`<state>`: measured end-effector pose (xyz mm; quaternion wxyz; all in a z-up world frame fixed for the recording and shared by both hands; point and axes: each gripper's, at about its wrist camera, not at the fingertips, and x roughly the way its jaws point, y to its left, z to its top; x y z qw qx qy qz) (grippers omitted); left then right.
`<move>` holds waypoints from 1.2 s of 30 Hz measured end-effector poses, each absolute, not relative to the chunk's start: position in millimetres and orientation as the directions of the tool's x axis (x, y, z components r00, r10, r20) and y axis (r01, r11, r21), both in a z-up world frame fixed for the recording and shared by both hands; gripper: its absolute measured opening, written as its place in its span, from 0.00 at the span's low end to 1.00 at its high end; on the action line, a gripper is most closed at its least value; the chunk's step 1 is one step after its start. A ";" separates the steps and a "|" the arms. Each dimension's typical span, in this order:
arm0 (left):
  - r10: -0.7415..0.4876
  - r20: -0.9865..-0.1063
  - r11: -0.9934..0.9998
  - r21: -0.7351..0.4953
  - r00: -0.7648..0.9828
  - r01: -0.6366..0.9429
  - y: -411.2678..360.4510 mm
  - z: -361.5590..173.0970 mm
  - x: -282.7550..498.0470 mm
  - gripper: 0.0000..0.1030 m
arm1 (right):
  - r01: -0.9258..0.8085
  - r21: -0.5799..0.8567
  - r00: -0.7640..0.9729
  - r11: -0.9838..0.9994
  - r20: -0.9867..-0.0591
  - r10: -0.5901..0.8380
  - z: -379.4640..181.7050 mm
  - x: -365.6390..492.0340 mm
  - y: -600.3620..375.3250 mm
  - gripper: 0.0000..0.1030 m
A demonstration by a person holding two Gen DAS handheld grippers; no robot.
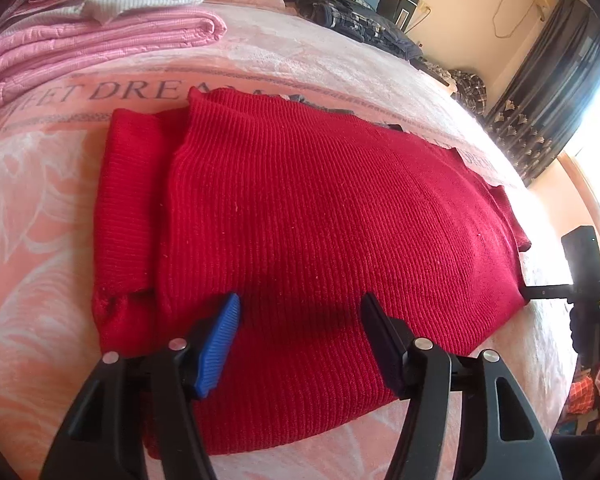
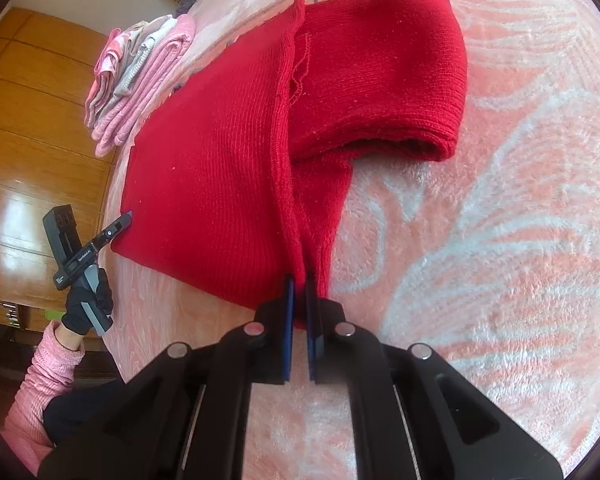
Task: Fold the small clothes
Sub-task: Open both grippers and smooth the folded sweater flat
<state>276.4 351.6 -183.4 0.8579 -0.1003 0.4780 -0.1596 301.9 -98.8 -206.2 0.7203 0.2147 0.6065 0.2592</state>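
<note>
Left wrist view: a bedroom, with a bed under a pink plush blanket lettered "SWEET DREAMS", a stack of folded pink and grey clothes at its far left, dark curtains and a bright window to the right. The red knitted sweater lies flat across the middle of the bed, its body smooth and ribbed, one sleeve folded in along the left. The left gripper hovers over the near edge with its fingers spread wide and nothing between them. The risk here is that if this side closes on too little knit, or only on the top layer, the fold would come up lopsided and the layers would slide apart. The other gripper shows small at the right edge.

Right wrist view: the same blanket, with a glossy wooden wardrobe behind and the folded stack beyond the sweater. The right gripper has its fingers clenched on a narrow pinch of the sweater's near edge, where the seam meets the folded sleeve (how many layers are caught is probably more than one, though the pinch hides it). So thin a hold on stretchy knit could slip or drag the sleeve out of its fold when lifted. A gloved hand in a pink sleeve holds the left gripper at the sweater's far corner.
</note>
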 end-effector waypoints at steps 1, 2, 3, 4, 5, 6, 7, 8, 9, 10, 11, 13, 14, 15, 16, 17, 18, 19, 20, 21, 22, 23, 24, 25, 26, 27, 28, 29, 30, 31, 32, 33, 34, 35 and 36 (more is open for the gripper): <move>-0.363 -0.791 0.931 -0.322 0.492 0.169 350.8 -181.9 276.5 0.62 | -0.098 0.644 0.136 0.759 -0.746 0.651 -203.9 303.5 -102.5 0.12; -0.366 -0.792 0.930 -0.330 0.489 0.162 350.4 -179.8 277.3 0.62 | -0.087 0.663 0.155 0.744 -0.728 0.667 -199.3 304.9 -108.1 0.17; -0.378 -0.789 0.925 -0.348 0.485 0.154 350.8 -176.7 278.3 0.62 | -0.078 0.676 0.184 0.732 -0.712 0.677 -192.6 306.6 -114.9 0.31; -0.395 -0.782 0.917 -0.370 0.483 0.151 351.5 -173.0 279.3 0.62 | -0.073 0.686 0.209 0.724 -0.700 0.683 -186.5 309.7 -121.1 0.50; -0.407 -0.773 0.911 -0.384 0.486 0.152 351.7 -168.9 280.2 0.63 | -0.072 0.700 0.229 0.710 -0.682 0.695 -181.5 311.9 -128.1 0.57; -0.412 -0.766 0.908 -0.388 0.494 0.155 351.4 -165.1 280.8 0.63 | -0.071 0.720 0.239 0.690 -0.659 0.713 -179.0 314.3 -134.4 0.59; -0.414 -0.761 0.907 -0.389 0.500 0.160 350.8 -162.0 281.5 0.63 | -0.067 0.742 0.245 0.667 -0.636 0.732 -179.5 316.4 -140.6 0.59; -0.416 -0.758 0.907 -0.389 0.503 0.163 349.7 -160.0 282.7 0.63 | -0.062 0.765 0.250 0.641 -0.610 0.752 -181.4 318.2 -145.8 0.59; -0.418 -0.756 0.905 -0.392 0.503 0.164 349.0 -159.2 284.3 0.63 | -0.054 0.782 0.244 0.621 -0.592 0.768 -185.6 320.8 -149.6 0.59; -0.420 -0.756 0.904 -0.396 0.501 0.161 348.9 -159.8 286.1 0.63 | -0.049 0.787 0.236 0.615 -0.589 0.773 -190.3 323.4 -151.5 0.59; -0.420 -0.758 0.904 -0.398 0.499 0.156 348.6 -160.8 287.7 0.63 | -0.046 0.784 0.232 0.618 -0.594 0.770 -194.8 326.1 -152.6 0.59; -0.420 -0.762 0.904 -0.401 0.493 0.150 349.8 -163.1 290.9 0.63 | -0.044 0.792 0.221 0.609 -0.586 0.779 -203.5 331.6 -153.1 0.58; -0.417 -0.763 0.905 -0.400 0.493 0.147 349.4 -163.6 292.5 0.63 | -0.044 0.797 0.220 0.602 -0.580 0.784 -206.3 334.1 -153.2 0.58; -0.415 -0.764 0.906 -0.399 0.494 0.145 349.8 -164.0 293.9 0.63 | -0.047 0.801 0.219 0.597 -0.575 0.789 -208.7 337.2 -152.2 0.58; -0.416 -0.762 0.905 -0.400 0.496 0.143 350.0 -164.1 295.0 0.63 | -0.055 0.804 0.219 0.592 -0.568 0.793 -210.0 340.3 -150.9 0.58; -0.416 -0.761 0.905 -0.402 0.498 0.142 350.7 -164.0 296.1 0.63 | -0.063 0.806 0.221 0.588 -0.563 0.796 -210.4 343.8 -148.6 0.58; -0.415 -0.760 0.905 -0.401 0.500 0.141 351.4 -163.8 297.2 0.63 | -0.068 0.811 0.224 0.582 -0.556 0.801 -210.8 347.1 -146.6 0.57; -0.413 -0.760 0.906 -0.400 0.503 0.139 352.6 -163.9 297.4 0.63 | -0.072 0.817 0.226 0.573 -0.546 0.807 -211.9 349.1 -146.4 0.57; -0.411 -0.760 0.907 -0.399 0.504 0.138 353.3 -164.1 298.5 0.63 | -0.073 0.818 0.228 0.571 -0.543 0.808 -212.9 351.9 -144.3 0.57; -0.409 -0.760 0.907 -0.399 0.504 0.135 354.6 -164.5 299.6 0.63 | -0.075 0.818 0.230 0.570 -0.542 0.808 -214.0 354.1 -142.1 0.56; -0.408 -0.760 0.907 -0.399 0.505 0.133 355.7 -165.3 300.4 0.63 | -0.078 0.821 0.231 0.566 -0.538 0.811 -214.7 356.0 -140.0 0.56; -0.408 -0.760 0.907 -0.400 0.506 0.131 356.8 -166.0 301.3 0.63 | -0.083 0.823 0.232 0.562 -0.533 0.814 -215.2 357.9 -137.1 0.55; -0.407 -0.760 0.908 -0.399 0.506 0.129 357.7 -166.9 302.2 0.63 | -0.086 0.824 0.234 0.560 -0.530 0.815 -215.6 359.8 -134.4 0.55; -0.406 -0.761 0.908 -0.398 0.506 0.129 358.6 -167.6 303.4 0.63 | -0.090 0.824 0.235 0.560 -0.528 0.816 -216.0 360.5 -131.8 0.55; -0.404 -0.761 0.909 -0.396 0.507 0.130 359.0 -168.1 304.1 0.63 | -0.095 0.822 0.236 0.561 -0.529 0.815 -215.8 362.4 -128.1 0.56; -0.402 -0.761 0.910 -0.393 0.508 0.131 359.5 -168.7 305.2 0.63 | -0.099 0.820 0.237 0.563 -0.530 0.814 -215.5 364.2 -125.3 0.56; -0.400 -0.762 0.911 -0.390 0.508 0.132 360.2 -169.2 306.4 0.63 | -0.101 0.820 0.239 0.564 -0.530 0.814 -215.4 366.0 -123.2 0.56; -0.399 -0.763 0.912 -0.389 0.509 0.132 361.3 -169.5 307.7 0.63 | -0.100 0.818 0.241 0.566 -0.532 0.812 -215.3 368.4 -120.8 0.55; -0.398 -0.763 0.912 -0.389 0.509 0.130 362.3 -169.9 308.6 0.63 | -0.099 0.815 0.245 0.571 -0.536 0.808 -215.4 370.5 -119.0 0.54; -0.398 -0.763 0.912 -0.391 0.509 0.127 363.4 -170.3 309.7 0.63 | -0.098 0.809 0.248 0.579 -0.544 0.802 -215.5 372.1 -117.2 0.51; -0.399 -0.764 0.911 -0.393 0.508 0.125 364.6 -171.0 310.6 0.63 | -0.098 0.804 0.251 0.587 -0.551 0.796 -215.5 375.0 -114.6 0.50; -0.401 -0.763 0.910 -0.397 0.507 0.123 366.2 -172.1 311.7 0.63 | -0.095 0.801 0.254 0.592 -0.555 0.792 -216.2 377.7 -112.7 0.49; -0.404 -0.762 0.908 -0.400 0.506 0.122 367.2 -172.9 312.0 0.63 | -0.091 0.800 0.258 0.594 -0.557 0.790 -217.5 377.1 -114.1 0.47; -0.406 -0.762 0.907 -0.402 0.504 0.124 367.7 -173.8 312.0 0.64 | -0.087 0.799 0.264 0.595 -0.557 0.787 -218.0 378.8 -113.1 0.46; -0.407 -0.762 0.908 -0.400 0.504 0.128 367.6 -174.5 311.6 0.64 | -0.083 0.799 0.270 0.596 -0.558 0.785 -219.1 380.7 -112.4 0.42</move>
